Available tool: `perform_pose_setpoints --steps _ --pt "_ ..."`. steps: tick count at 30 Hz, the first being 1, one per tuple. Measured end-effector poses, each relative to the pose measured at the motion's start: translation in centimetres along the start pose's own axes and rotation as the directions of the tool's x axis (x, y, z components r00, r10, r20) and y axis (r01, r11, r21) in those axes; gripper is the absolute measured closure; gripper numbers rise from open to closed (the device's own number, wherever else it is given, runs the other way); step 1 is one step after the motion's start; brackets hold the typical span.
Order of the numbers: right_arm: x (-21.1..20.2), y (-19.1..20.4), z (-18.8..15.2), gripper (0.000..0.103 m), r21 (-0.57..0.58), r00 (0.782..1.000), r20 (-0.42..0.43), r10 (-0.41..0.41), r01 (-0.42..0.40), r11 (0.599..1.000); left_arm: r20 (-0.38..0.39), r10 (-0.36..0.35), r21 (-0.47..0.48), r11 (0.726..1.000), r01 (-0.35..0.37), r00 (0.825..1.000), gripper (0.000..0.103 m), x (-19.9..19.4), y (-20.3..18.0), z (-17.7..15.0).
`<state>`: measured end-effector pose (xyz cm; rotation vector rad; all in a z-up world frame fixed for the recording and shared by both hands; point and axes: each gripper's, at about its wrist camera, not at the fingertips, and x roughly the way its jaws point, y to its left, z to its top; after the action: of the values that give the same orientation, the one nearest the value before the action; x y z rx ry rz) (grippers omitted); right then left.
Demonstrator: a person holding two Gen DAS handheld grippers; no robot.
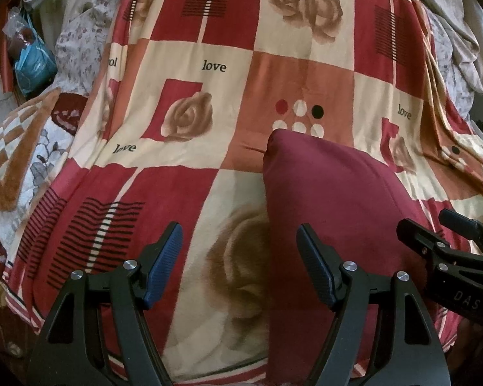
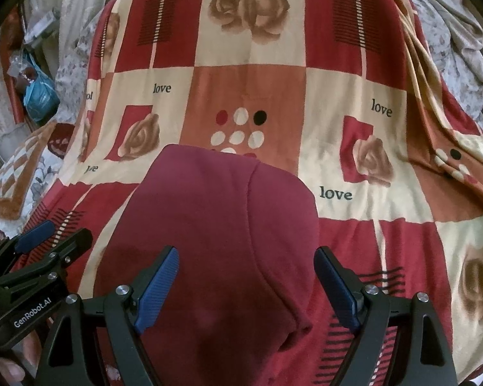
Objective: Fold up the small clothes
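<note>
A folded maroon garment (image 2: 215, 241) is seen lying on a bed's patterned blanket (image 2: 248, 83). The left gripper (image 1: 240, 263) and right gripper (image 2: 246, 289) are held above it, jaws spread wide, nothing grasped.

A: How do the grippers stand?
B: The left gripper (image 1: 240, 265) and the right gripper (image 2: 246, 288) sit side by side, tilted downward (jaws wide apart, nothing clamped between the blue pads).
</note>
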<state>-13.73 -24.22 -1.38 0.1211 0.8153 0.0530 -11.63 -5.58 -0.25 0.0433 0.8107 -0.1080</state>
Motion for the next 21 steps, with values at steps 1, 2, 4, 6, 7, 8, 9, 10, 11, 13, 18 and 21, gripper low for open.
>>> perform_pose_setpoints --steps 1,2,4,6,7,8,9,10,11,13,18,21 --pt "0.07 0.02 0.0 0.019 -0.001 1.0 -0.001 -0.001 0.001 1.0 -0.001 -0.001 0.001 1.0 0.001 1.0 0.03 0.0 0.0 0.01" --pt "0.11 0.07 -0.02 0.019 -0.001 1.0 -0.002 -0.001 0.001 1.0 0.0 -0.001 0.0 1.0 0.001 1.0 0.03 -0.01 -0.03 0.02" --pt "0.22 0.16 -0.07 0.019 -0.003 1.0 -0.005 0.0 0.0 1.0 -0.001 -0.001 0.001 1.0 0.001 1.0 0.03 0.04 0.02 -0.01" --pt "0.29 0.23 -0.1 0.019 -0.004 1.0 -0.007 -0.001 0.001 1.0 -0.001 0.0 0.0 1.0 0.0 1.0 0.03 -0.01 -0.06 0.0" --pt "0.32 0.28 -0.12 0.019 -0.005 1.0 -0.008 -0.001 0.001 1.0 -0.001 0.0 0.0 1.0 0.0 1.0 0.03 0.01 -0.03 -0.01" --pt "0.35 0.24 -0.12 0.019 -0.006 1.0 -0.009 -0.001 0.001 1.0 -0.001 0.001 -0.001 1.0 -0.001 1.0 0.03 -0.01 -0.08 -0.01" --pt "0.33 0.31 -0.14 0.019 -0.005 1.0 -0.009 -0.002 0.002 1.0 -0.002 0.0 -0.001 1.0 0.0 1.0 0.03 0.03 -0.01 -0.03" --pt "0.33 0.28 -0.14 0.019 -0.005 1.0 -0.009 -0.003 0.003 1.0 -0.003 0.0 0.0 1.0 0.0 1.0 0.03 0.05 0.01 -0.05" --pt "0.31 0.3 -0.14 0.019 -0.005 1.0 -0.008 -0.002 0.002 1.0 -0.002 0.0 0.0 1.0 0.0 1.0 0.03 0.03 -0.06 -0.04" --pt "0.36 0.26 -0.14 0.019 -0.005 1.0 -0.008 -0.004 0.003 1.0 -0.001 0.002 0.001 1.0 -0.002 1.0 0.03 -0.01 -0.07 -0.05" --pt "0.44 0.23 -0.26 0.019 -0.006 1.0 -0.012 -0.001 0.001 1.0 -0.003 0.002 0.0 1.0 -0.002 1.0 0.03 -0.02 -0.23 -0.08" --pt "0.38 0.28 -0.35 0.019 -0.011 1.0 -0.014 -0.002 0.001 1.0 -0.003 0.002 0.002 1.0 -0.002 1.0 0.03 0.03 -0.2 -0.24"
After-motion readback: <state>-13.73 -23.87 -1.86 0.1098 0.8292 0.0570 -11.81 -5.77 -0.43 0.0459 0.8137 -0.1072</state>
